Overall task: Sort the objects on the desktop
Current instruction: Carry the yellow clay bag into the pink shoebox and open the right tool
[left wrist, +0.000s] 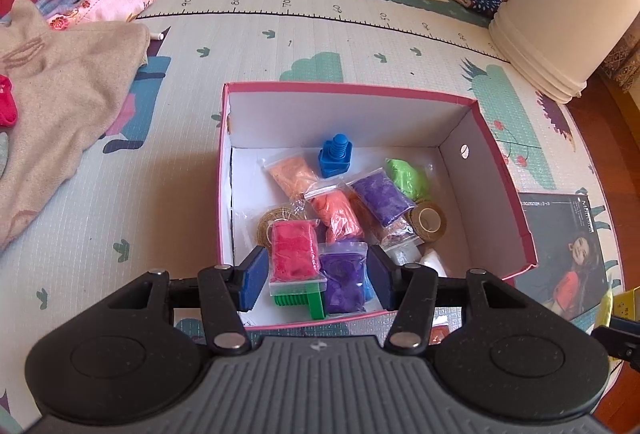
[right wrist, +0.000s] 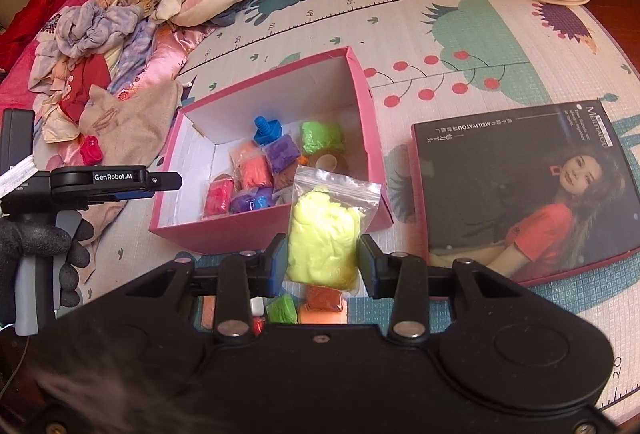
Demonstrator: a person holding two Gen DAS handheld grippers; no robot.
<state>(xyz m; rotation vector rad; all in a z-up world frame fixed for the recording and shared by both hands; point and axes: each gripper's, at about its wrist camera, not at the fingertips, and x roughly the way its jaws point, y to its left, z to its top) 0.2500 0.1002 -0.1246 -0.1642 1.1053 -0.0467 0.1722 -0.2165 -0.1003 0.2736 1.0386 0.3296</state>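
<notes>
A pink cardboard box (left wrist: 504, 170) sits on the play mat and holds several coloured clay bags, a blue toy bolt (left wrist: 335, 154) and tape rolls (left wrist: 430, 220). My left gripper (left wrist: 318, 280) hangs open and empty over the box's near edge, above a red bag (left wrist: 294, 252) and a purple bag (left wrist: 344, 280). My right gripper (right wrist: 323, 262) is shut on a yellow clay bag (right wrist: 322, 234), held in front of the box (right wrist: 368, 122). More bags (right wrist: 322, 304) lie on the mat under it. The left gripper also shows in the right wrist view (right wrist: 162, 181).
The box lid (right wrist: 528, 194) with a woman's picture lies right of the box. A white upturned bucket (left wrist: 560, 14) stands at the far right. A beige cloth (left wrist: 60, 106) and piled clothes (right wrist: 96, 46) lie to the left.
</notes>
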